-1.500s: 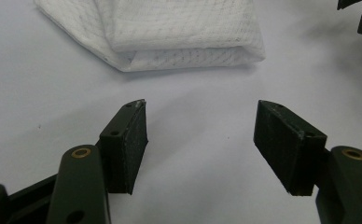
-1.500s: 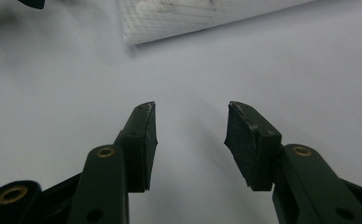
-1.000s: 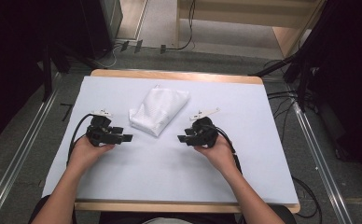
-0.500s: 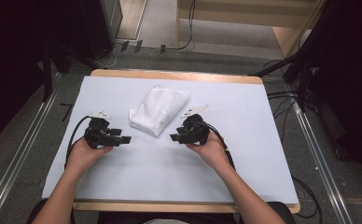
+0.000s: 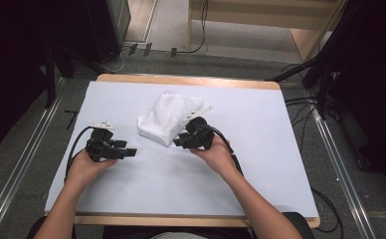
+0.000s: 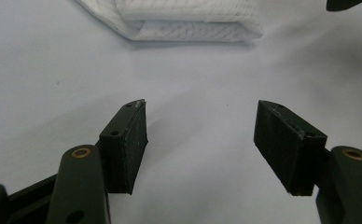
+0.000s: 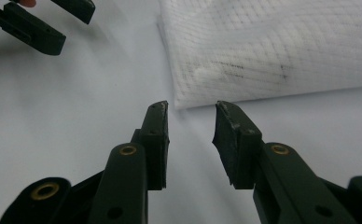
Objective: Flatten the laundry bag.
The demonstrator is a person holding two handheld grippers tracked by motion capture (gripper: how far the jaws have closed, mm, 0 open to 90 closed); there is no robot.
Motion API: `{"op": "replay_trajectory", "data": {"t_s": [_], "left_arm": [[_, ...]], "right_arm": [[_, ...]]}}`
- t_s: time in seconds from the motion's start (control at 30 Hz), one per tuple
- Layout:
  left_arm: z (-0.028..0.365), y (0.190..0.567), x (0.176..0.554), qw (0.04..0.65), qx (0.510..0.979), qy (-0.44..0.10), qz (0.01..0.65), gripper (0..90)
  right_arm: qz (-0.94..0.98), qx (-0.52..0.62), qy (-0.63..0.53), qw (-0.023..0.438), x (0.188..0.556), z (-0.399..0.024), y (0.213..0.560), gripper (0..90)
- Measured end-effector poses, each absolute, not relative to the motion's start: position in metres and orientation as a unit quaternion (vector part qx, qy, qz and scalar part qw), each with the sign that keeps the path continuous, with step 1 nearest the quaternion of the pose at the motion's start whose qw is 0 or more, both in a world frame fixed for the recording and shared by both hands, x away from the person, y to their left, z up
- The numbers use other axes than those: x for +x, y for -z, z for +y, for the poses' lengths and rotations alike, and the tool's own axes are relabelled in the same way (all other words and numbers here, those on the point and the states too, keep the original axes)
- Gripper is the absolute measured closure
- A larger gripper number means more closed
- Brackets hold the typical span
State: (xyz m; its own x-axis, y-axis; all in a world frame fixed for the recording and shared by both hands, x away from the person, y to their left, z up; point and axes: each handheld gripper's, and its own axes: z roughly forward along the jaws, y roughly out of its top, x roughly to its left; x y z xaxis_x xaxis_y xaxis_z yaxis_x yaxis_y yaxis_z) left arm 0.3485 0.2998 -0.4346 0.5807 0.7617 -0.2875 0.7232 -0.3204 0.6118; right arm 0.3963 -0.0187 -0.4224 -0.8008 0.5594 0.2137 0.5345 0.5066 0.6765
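One folded white cloth (image 7: 281, 51) just ahead of the right tool (image 7: 191, 116), untouched

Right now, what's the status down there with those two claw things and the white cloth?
Right gripper at folded white cloth corner, jaws just narrowing, nothing between them. Left gripper open, apart from cloth. Nothing in the way.

no readable text, labels or numbers anywhere
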Motion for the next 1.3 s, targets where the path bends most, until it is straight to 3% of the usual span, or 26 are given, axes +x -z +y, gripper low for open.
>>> {"op": "replay_trajectory", "data": {"t_s": [0.73,1.3], "left_arm": [[0.305,0.432,0.350,0.366,0.808,-0.034,0.460,35.7],[0.306,0.433,0.351,0.365,0.807,-0.035,0.462,35.7]], "right_arm": [[0.884,0.289,-0.366,0.013,0.433,0.047,0.422,65.0],[0.886,0.286,-0.365,0.016,0.455,0.103,0.437,53.7]]}}
